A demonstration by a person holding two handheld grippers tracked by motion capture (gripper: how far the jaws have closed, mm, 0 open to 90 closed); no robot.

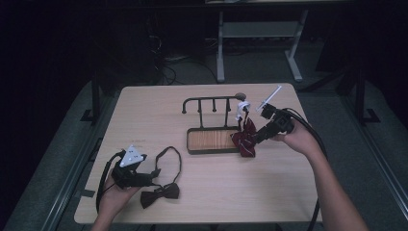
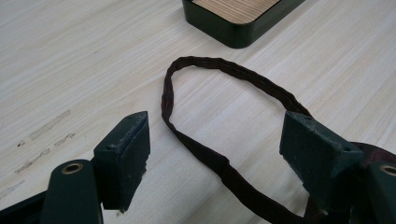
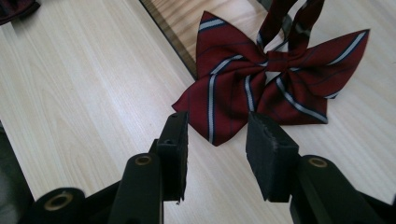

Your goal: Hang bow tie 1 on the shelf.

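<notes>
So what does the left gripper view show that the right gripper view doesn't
Left gripper view: the dark bow tie's strap loop lying on the table between the open left claw. Right gripper view: the red striped bow tie, its strap rising out of frame, beyond the open right claw. Both: the pale wooden table and the dark-rimmed tray.

We worked in what looked like a dim lab or recording room: a pale wood bench [image 1: 211,192] stood on grey carpet, and well beyond the right claw [image 1: 260,135] sat a metal-legged desk frame [image 1: 260,43] with loose cables [image 1: 168,67] on the floor.
</notes>
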